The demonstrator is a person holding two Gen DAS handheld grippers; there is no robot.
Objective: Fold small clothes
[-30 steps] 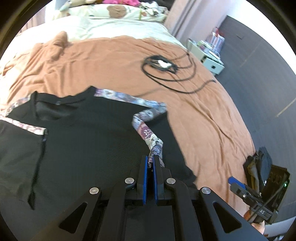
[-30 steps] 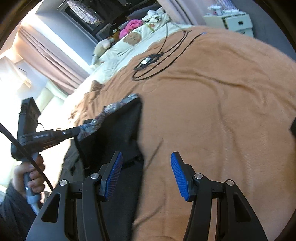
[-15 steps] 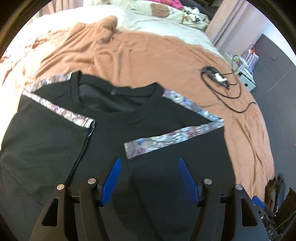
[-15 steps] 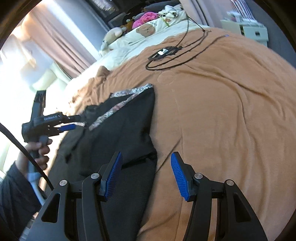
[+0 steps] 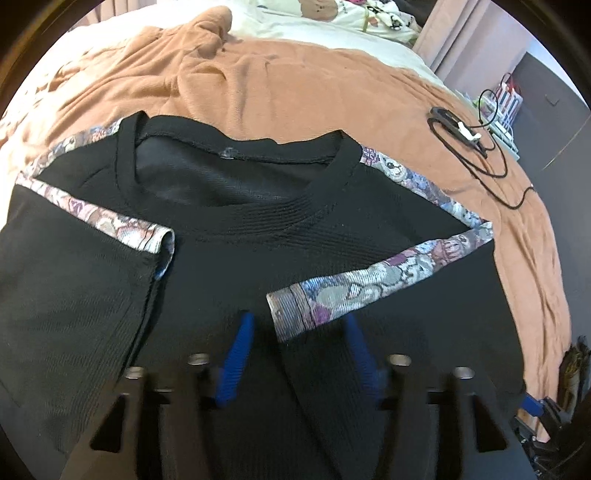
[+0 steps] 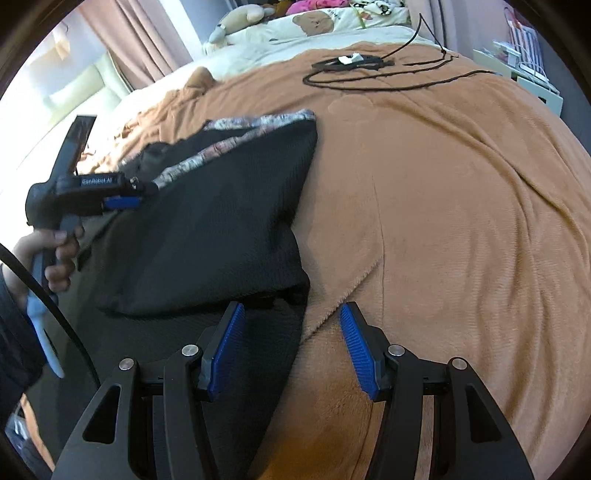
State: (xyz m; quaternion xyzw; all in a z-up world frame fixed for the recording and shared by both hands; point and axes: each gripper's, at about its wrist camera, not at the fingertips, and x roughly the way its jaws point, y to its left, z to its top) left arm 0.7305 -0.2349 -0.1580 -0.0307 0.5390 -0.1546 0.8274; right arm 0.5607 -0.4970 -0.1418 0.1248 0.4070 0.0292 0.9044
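A black T-shirt (image 5: 332,266) lies on the bed's brown blanket (image 6: 443,221), both sleeves folded in. The left tongs (image 5: 299,332), closing on nothing, released the patterned sleeve (image 5: 369,291) a second ago; the right tongs (image 6: 291,332), apart but closing, straddle the hem edge and risk bunching it.

Home bedroom, bed (image 6: 443,221), plush toy (image 6: 236,18), curtains (image 6: 140,40)

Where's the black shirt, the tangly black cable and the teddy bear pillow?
black shirt (image 5: 258,258): left wrist view, chest below the collar.
black cable (image 6: 369,70): right wrist view, coiled loop.
teddy bear pillow (image 6: 317,22): right wrist view, bear face.
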